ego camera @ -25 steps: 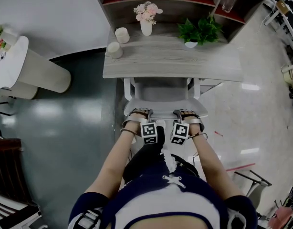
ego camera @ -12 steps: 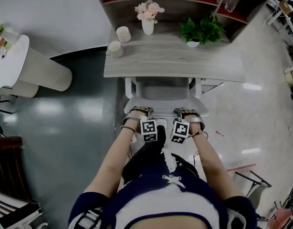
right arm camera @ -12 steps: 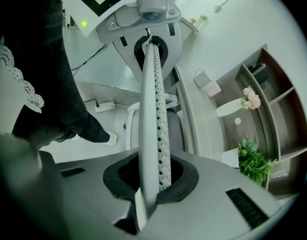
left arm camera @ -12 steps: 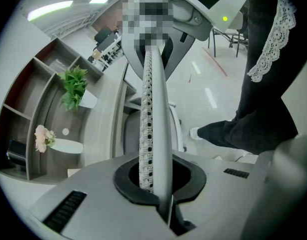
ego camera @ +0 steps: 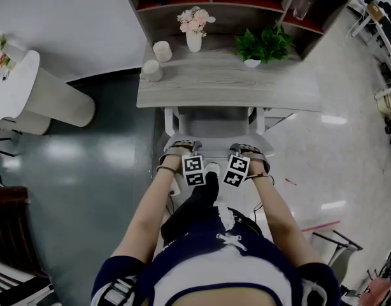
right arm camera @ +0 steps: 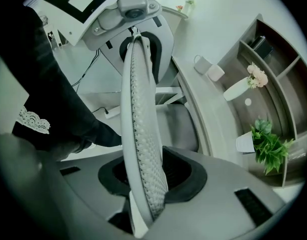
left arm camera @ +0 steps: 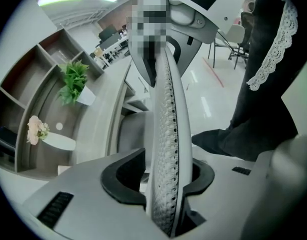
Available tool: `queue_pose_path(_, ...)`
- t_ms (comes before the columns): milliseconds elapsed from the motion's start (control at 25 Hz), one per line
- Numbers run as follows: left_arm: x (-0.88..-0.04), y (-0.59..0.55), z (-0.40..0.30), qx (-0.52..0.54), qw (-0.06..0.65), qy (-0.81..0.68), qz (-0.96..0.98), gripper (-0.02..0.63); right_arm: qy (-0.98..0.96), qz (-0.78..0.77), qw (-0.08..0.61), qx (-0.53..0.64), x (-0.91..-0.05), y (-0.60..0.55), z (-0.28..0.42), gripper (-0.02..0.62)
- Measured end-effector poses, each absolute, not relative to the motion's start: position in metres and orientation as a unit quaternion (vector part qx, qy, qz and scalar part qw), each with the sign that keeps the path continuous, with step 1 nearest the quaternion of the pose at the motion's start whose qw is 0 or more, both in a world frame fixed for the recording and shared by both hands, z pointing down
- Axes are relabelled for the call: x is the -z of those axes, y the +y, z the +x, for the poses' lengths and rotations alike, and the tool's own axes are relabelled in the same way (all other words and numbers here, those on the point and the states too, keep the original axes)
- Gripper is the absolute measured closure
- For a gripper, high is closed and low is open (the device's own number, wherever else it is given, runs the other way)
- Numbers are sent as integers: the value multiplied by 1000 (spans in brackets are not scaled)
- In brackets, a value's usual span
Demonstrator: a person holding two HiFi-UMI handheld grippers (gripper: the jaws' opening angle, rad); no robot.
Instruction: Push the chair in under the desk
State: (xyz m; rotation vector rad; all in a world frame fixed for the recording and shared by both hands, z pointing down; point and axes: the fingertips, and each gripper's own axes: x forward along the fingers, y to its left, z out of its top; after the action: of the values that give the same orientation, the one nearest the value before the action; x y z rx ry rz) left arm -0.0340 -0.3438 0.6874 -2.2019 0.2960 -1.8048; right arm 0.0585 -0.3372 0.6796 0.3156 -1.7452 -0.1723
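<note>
Loosely, left gripper [ego camera: 182, 150], right gripper [ego camera: 248, 150], jaws just opening, chair backrest [left arm camera: 166, 114] between

In the head view the tabletop [ego camera: 227, 85] hides the front of the chair [ego camera: 213, 121] seat, and the top edge cuts off the shelf unit [ego camera: 227, 16].

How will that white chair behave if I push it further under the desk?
The chair probably slides rather than rolls: the floor looks glossy and no wheels show. Its thin perforated backrest may flex slightly. Pushed at its top edge, it might tip a little.
</note>
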Motion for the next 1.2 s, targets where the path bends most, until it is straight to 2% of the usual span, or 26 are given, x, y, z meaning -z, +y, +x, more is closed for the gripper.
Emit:
queue_pose_path(240, -667, -347, -38, 591, 169, 133, -777, 369, -780, 147, 605, 61, -653, -327, 60, 492)
queue_pose_path(400, -651, -342, -42, 561, 186, 152, -792, 354, -800, 174, 572, 41, -635, -322, 59, 483)
queue_pose_path(600, -614, -329, -47, 486, 140, 221, -834, 354, -858, 249, 448, -20, -592, -316, 43, 485)
queue_pose_path(840, -569, -329, -48, 390, 79, 315, -861, 359, -885, 342, 316, -19, -546, -317, 29, 485)
queue_pose_path(960, -541, -331, -43, 326, 55, 359, -873, 395, -893, 378, 239, -42, -519, -312, 26, 498)
queue_pose_path(1080, -509, -326, -36, 256, 34, 389, -884, 485, -896, 412, 147, -75, -485, -309, 30, 524)
queue_pose_path(1200, -473, -320, -28, 175, 7, 418, -891, 545, -891, 433, 69, -120, -458, -305, 39, 556)
